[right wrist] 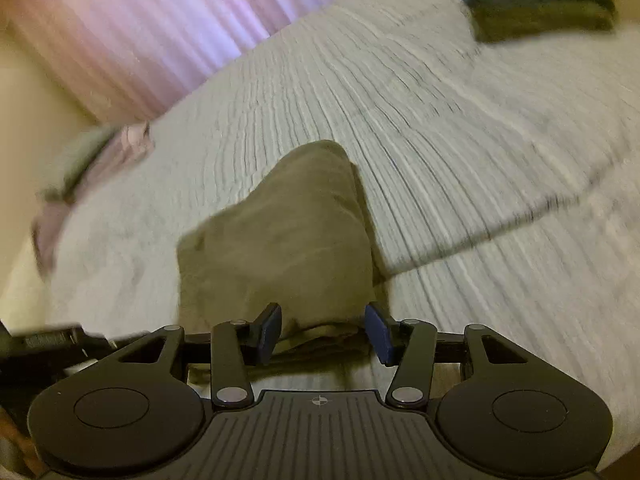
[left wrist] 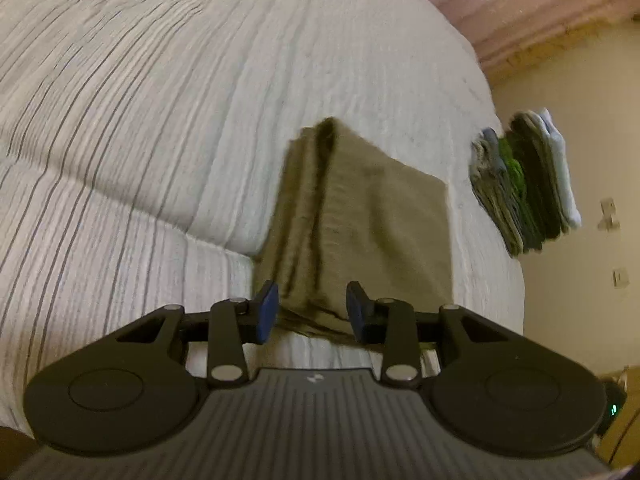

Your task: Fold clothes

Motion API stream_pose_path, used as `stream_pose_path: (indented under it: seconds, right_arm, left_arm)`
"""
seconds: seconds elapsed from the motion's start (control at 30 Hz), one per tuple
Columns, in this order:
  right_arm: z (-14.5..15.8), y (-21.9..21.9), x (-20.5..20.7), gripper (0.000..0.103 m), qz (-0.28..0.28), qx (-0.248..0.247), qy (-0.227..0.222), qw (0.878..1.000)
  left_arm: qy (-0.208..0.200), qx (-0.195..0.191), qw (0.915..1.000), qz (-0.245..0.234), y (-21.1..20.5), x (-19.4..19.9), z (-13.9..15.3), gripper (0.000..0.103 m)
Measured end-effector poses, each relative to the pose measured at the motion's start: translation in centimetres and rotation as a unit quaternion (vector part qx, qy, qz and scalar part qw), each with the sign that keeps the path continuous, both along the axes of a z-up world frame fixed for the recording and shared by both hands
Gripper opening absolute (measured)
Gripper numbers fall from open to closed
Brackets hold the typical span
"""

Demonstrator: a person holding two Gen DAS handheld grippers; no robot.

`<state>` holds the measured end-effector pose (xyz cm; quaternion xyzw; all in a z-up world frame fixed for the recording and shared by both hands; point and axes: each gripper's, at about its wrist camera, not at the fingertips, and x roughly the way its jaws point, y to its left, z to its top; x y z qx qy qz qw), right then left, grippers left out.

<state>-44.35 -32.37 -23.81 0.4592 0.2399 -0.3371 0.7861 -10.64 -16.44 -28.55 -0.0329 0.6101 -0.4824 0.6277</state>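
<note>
An olive-brown folded garment (left wrist: 360, 216) lies on the white striped bedspread (left wrist: 160, 100). My left gripper (left wrist: 313, 312) is open, its blue pads on either side of the garment's near edge, with cloth between them. In the right wrist view the same garment (right wrist: 280, 240) looks bunched and raised toward the camera. My right gripper (right wrist: 322, 332) is open too, straddling the near end of the cloth. Both views are blurred by motion.
A stack of folded clothes (left wrist: 528, 184) in grey, green and white sits near the bed's edge; it shows as a dark green pile (right wrist: 536, 0) at the top right. A pinkish cloth (right wrist: 92, 176) lies at the left. Pink curtains (right wrist: 140, 32) hang behind the bed.
</note>
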Motion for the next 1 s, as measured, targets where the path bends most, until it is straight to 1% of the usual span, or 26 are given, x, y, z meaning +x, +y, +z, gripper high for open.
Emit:
stream_pose_path:
  seconds: [0.1, 0.13, 0.27, 0.3, 0.33, 0.37, 0.4, 0.47, 0.57, 0.6, 0.63, 0.7, 0.73, 0.83, 0.93, 0.97, 1.0]
  right_arm:
    - [-0.4, -0.6, -1.7, 0.051, -0.043, 0.049, -0.037, 0.997]
    - [-0.5, -0.7, -2.1, 0.051, -0.052, 0.062, -0.046, 0.996]
    - [-1.0, -1.2, -2.3, 0.051, -0.058, 0.078, -0.057, 0.994]
    - [-1.1, -1.2, -2.2, 0.051, -0.057, 0.079, -0.058, 0.994]
    - [-1.3, -1.2, -2.1, 0.051, -0.056, 0.082, -0.058, 0.993]
    - [-1.5, -1.3, -2.0, 0.051, -0.056, 0.085, -0.060, 0.993]
    - [-1.7, -1.3, -1.9, 0.051, -0.057, 0.087, -0.061, 0.993]
    - [-1.9, -1.5, -1.7, 0.051, -0.060, 0.090, -0.063, 0.992]
    - [-2.0, -1.6, -1.6, 0.051, -0.058, 0.089, -0.059, 0.993]
    - [-2.1, -1.6, -1.6, 0.051, -0.058, 0.090, -0.058, 0.993]
    - [-2.2, -1.7, -1.6, 0.051, -0.058, 0.091, -0.058, 0.993]
    - [-2.4, -1.7, -1.6, 0.051, -0.059, 0.093, -0.057, 0.992]
    - [-2.5, -1.8, -1.6, 0.051, -0.059, 0.094, -0.056, 0.992]
    - [-2.7, -1.8, -1.6, 0.051, -0.060, 0.095, -0.054, 0.992]
    - [-2.9, -1.9, -1.6, 0.051, -0.061, 0.096, -0.053, 0.992]
    - [-2.9, -1.9, -1.6, 0.051, -0.061, 0.096, -0.053, 0.992]
    - [-3.0, -1.9, -1.6, 0.051, -0.062, 0.096, -0.052, 0.992]
  left_arm:
    - [0.033, -0.002, 0.9994, 0.010, -0.5, -0.3, -0.8, 0.031]
    - [0.034, 0.001, 0.9993, 0.013, -0.8, -0.4, -1.1, 0.030]
    - [0.011, 0.012, 0.9998, 0.013, -1.2, -0.9, -1.8, 0.023]
    - [0.009, 0.013, 0.9998, 0.014, -1.1, -0.8, -2.0, 0.019]
    - [0.010, 0.015, 0.9997, 0.015, -1.0, -0.7, -2.2, 0.012]
    - [0.010, 0.018, 0.9997, 0.016, -0.9, -0.6, -2.3, 0.007]
    - [0.013, 0.020, 0.9996, 0.018, -0.6, -0.4, -2.4, 0.004]
    - [0.026, 0.017, 0.9992, 0.025, -0.2, 0.1, -2.4, 0.004]
    - [0.027, 0.019, 0.9993, 0.020, -0.1, 0.3, -2.2, 0.005]
    - [0.026, 0.021, 0.9993, 0.019, -0.2, 0.2, -2.1, 0.007]
    - [0.027, 0.024, 0.9992, 0.016, -0.4, 0.1, -2.2, 0.012]
    - [0.030, 0.032, 0.9989, 0.017, -0.9, -0.1, -2.5, 0.018]
    - [0.033, 0.036, 0.9986, 0.019, -1.2, -0.2, -2.7, 0.019]
    - [0.036, 0.041, 0.9982, 0.024, -1.3, -0.2, -2.9, 0.019]
    - [0.044, 0.037, 0.9980, 0.026, -0.7, -0.1, -3.1, 0.020]
    - [0.047, 0.035, 0.9980, 0.026, -0.6, 0.0, -3.2, 0.019]
    - [0.048, 0.032, 0.9979, 0.028, -0.6, 0.0, -3.3, 0.016]
